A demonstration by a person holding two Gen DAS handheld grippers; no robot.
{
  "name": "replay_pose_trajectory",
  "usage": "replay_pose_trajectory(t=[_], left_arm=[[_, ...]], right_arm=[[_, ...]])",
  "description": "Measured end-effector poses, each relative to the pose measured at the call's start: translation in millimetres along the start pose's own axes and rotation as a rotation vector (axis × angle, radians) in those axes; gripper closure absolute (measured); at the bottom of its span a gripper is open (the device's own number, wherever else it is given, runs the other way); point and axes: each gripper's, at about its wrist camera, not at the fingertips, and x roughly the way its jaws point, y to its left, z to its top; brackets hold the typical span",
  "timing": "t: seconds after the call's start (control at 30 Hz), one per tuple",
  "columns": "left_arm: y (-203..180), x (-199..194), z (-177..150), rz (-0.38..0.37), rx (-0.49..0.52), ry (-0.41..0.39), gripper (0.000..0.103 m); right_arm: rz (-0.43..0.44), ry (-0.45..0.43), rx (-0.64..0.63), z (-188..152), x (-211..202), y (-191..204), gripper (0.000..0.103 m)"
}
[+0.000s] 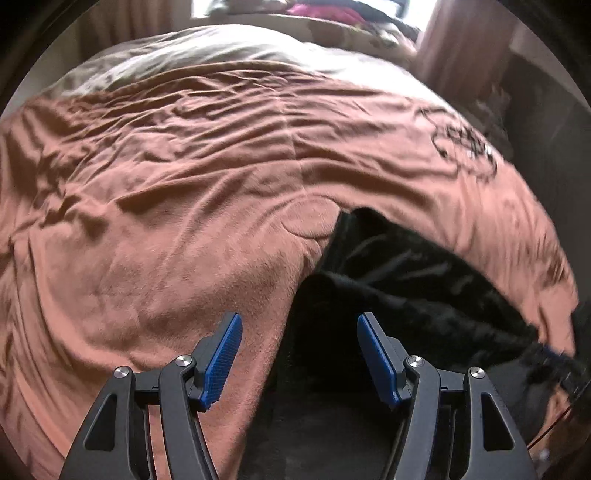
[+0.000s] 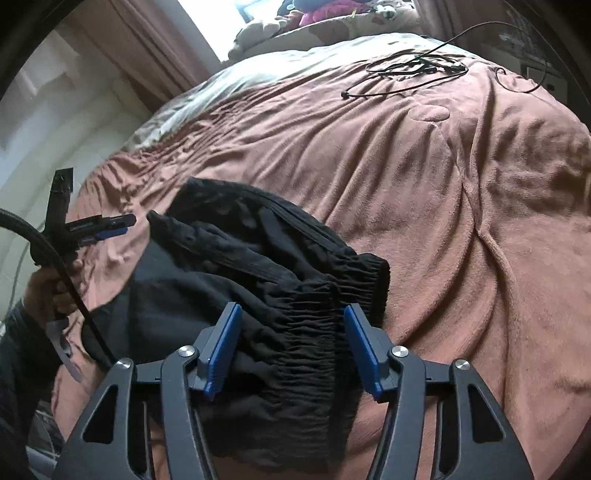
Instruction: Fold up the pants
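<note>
Black pants lie bunched on a pink-brown blanket on a bed. Their elastic waistband lies just ahead of and under my right gripper, which is open, its blue pads on either side of the waistband and apart from it. In the left wrist view the pants show as a dark heap ahead and to the right. My left gripper is open and empty above the blanket's edge. It also shows in the right wrist view, at the far left beside the pants.
A black cable lies coiled on the blanket at the far right. Stuffed toys sit at the head of the bed by a bright window. Curtains hang on the left. A white sheet shows beyond the blanket.
</note>
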Motion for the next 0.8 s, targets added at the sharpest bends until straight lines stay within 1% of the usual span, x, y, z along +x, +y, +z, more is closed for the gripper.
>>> replay_pose_trajectory(t=[0.07,0.1,0.13,0.27,0.4,0.5,0.53,0.57,0.6,0.63,0.67,0.73,0.77,0.8], left_arm=[[-6,8,-1,0.033,0.060,0.009,0.036],[-10,12,-2,0.041,0.088,0.012,0.036],[-13,16,-2,0.043,0.116,0.013,0.036],[-24,29,-2,0.072,0.215,0.019,0.036],[-31,39,1,0.078,0.274,0.007,0.036],[-37,46,2,0.083,0.322,-0.002,0.036],[-39,49,3,0.089,0.336,-0.002,0.036],[-41,52,4,0.099,0.351,-0.007,0.036],[-43,54,4,0.105,0.360,-0.013,0.036],[-45,56,6,0.109,0.371,-0.023,0.036],[-46,57,8,0.112,0.376,-0.034,0.036],[-50,56,9,0.114,0.392,-0.054,0.041],[-53,55,8,0.112,0.412,-0.061,0.050],[-55,55,7,0.107,0.426,-0.061,0.063]], right_arm=[[-0.016,0.012,-0.017,6,5,-1,0.048],[-0.031,0.020,-0.041,10,7,1,0.052],[-0.037,0.028,-0.062,13,9,2,0.053],[-0.057,0.058,-0.128,15,15,10,0.053],[-0.056,0.083,-0.101,12,19,5,0.053],[-0.046,0.097,-0.120,8,18,9,0.053],[-0.030,0.105,-0.117,7,19,9,0.058],[-0.031,0.108,-0.117,8,20,8,0.061],[-0.043,0.107,-0.125,7,21,8,0.063],[-0.053,0.104,-0.137,7,21,9,0.069],[-0.061,0.101,-0.141,7,21,9,0.072],[-0.065,0.086,-0.127,7,19,8,0.081],[-0.066,0.072,-0.124,8,16,8,0.085],[-0.063,0.055,-0.124,8,12,8,0.092]])
